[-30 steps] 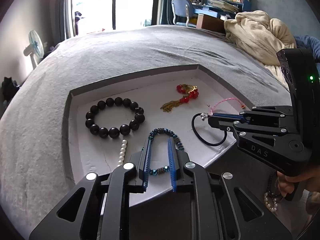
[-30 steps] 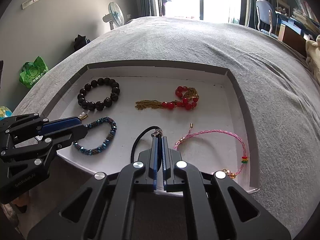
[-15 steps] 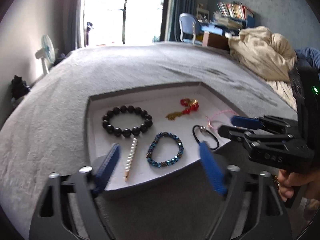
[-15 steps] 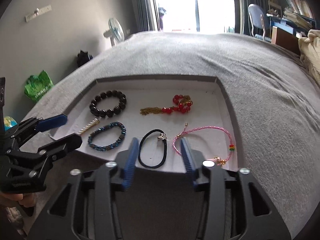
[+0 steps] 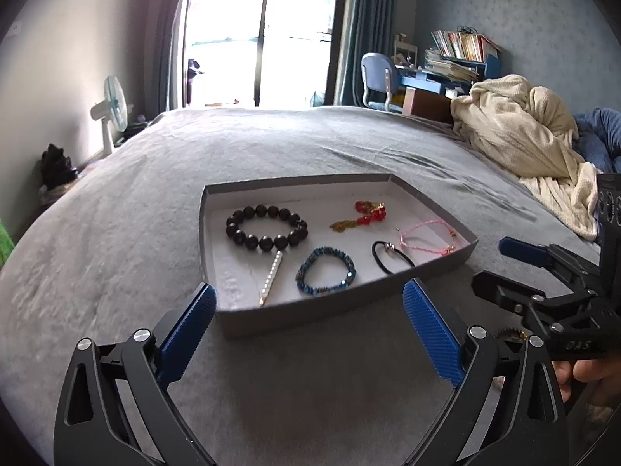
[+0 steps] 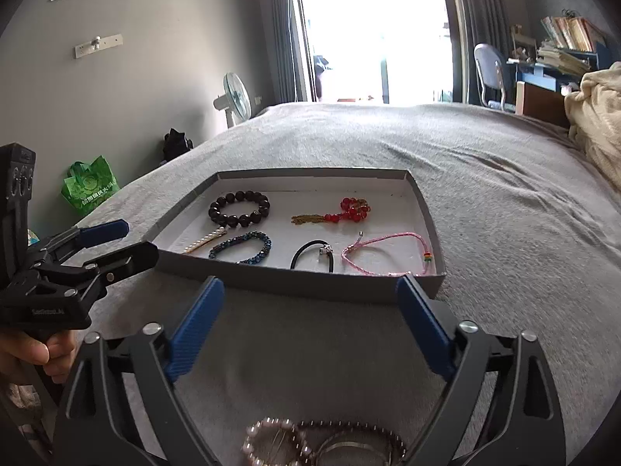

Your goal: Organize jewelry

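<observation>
While six pieces already lie spread in the grey tray (image 5: 209, 233) on the bed (image 5: 116, 233), more bracelets (image 6: 322, 444) wait just beneath the right tongs (image 6: 308, 324); fetching one looks next. Both left tongs (image 5: 308, 330) and right are opening, nothing between them, angled downward just short of the tray's near wall.

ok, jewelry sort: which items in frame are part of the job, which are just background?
Job:
- grey tray
- black bead bracelet
- red bead piece
- blue bracelet
- black cord
- pink bracelet
- pearl clip
- unsorted bracelets near the camera

Background:
- fan
- green bag
- cream blanket
- chair
</observation>
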`<action>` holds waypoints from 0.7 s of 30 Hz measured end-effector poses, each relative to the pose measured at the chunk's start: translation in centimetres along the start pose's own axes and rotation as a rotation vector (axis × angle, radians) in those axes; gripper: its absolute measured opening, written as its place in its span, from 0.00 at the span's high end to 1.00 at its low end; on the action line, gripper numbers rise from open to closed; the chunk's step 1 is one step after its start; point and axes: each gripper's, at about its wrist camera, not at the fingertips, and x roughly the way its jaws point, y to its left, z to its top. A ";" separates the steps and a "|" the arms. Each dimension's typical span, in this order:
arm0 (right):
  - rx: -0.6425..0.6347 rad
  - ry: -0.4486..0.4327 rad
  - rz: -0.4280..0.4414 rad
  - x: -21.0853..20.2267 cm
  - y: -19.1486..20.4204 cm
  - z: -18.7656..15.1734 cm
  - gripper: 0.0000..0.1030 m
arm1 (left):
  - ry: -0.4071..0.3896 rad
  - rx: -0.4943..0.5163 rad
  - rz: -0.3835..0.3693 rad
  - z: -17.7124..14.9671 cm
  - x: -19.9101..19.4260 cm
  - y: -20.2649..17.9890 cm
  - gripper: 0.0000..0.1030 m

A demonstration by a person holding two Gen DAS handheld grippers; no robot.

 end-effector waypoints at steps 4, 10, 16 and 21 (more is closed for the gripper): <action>0.013 -0.047 -0.026 -1.6 -0.1 -0.7 0.07 | -0.013 -0.001 0.022 -1.0 -1.0 -0.2 0.06; -0.008 -0.083 -0.050 -2.9 0.5 -1.9 0.05 | -0.044 -0.006 0.041 -2.4 -2.3 -0.2 0.05; -0.027 -0.088 -0.049 -3.5 1.3 -2.9 0.05 | -0.045 -0.031 0.050 -3.4 -2.9 0.1 0.05; -0.017 -0.095 -0.051 -4.0 1.4 -3.5 0.05 | -0.048 -0.042 0.056 -4.1 -3.2 0.2 0.05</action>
